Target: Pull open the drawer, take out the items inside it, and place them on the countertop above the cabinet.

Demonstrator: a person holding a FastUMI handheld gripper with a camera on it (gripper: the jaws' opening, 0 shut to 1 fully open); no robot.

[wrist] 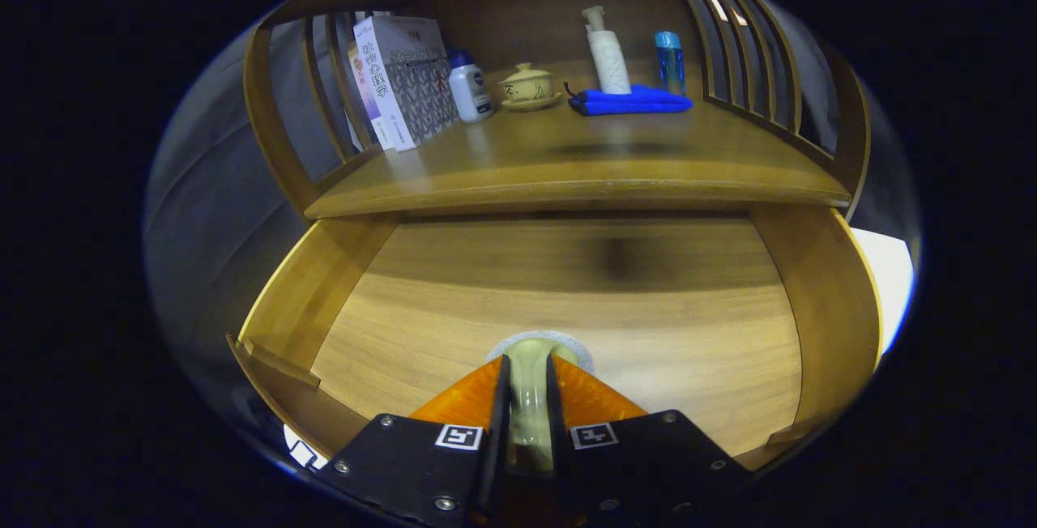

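One pale cup [531, 398], perhaps a lid, pinched between the tongs [528, 366], above the open drawer [583, 325].

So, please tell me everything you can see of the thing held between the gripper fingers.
The pale object is a smooth, glossy, cream-green piece, perhaps ceramic or plastic. It stands narrow between the two fingers of the gripper, which press on both its sides. Its rounded far end has a greyish rim. It sits over the floor of the open wooden drawer; whether it touches the floor is hidden.
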